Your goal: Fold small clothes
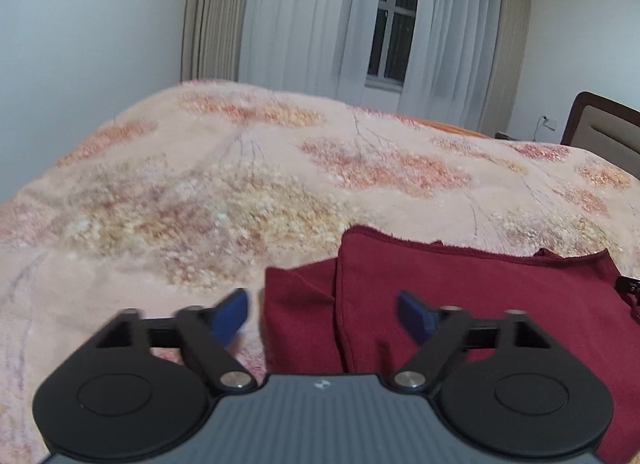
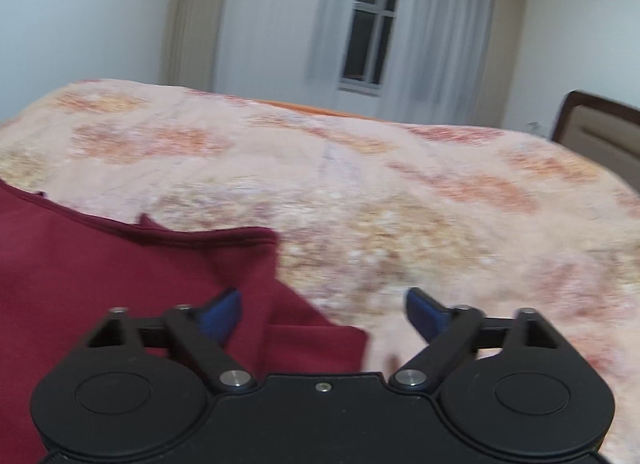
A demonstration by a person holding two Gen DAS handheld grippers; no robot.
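Maroon garment (image 1: 460, 304) folded, edges on blanket (image 1: 200, 184), both tongs spread

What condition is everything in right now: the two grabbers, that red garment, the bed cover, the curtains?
Left gripper: jaws open, holding nothing.
Right gripper: jaws open, holding nothing.
Dark red garment: lying on the bed, partly folded, layers overlapping.
Floral blanket: spread over the bed, under the garment.
Sheer curtains: parted, window showing between them.

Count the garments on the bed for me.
1: a dark red garment lies partly folded on the floral blanket, between the open left gripper and open right gripper. Others may lie outside view.
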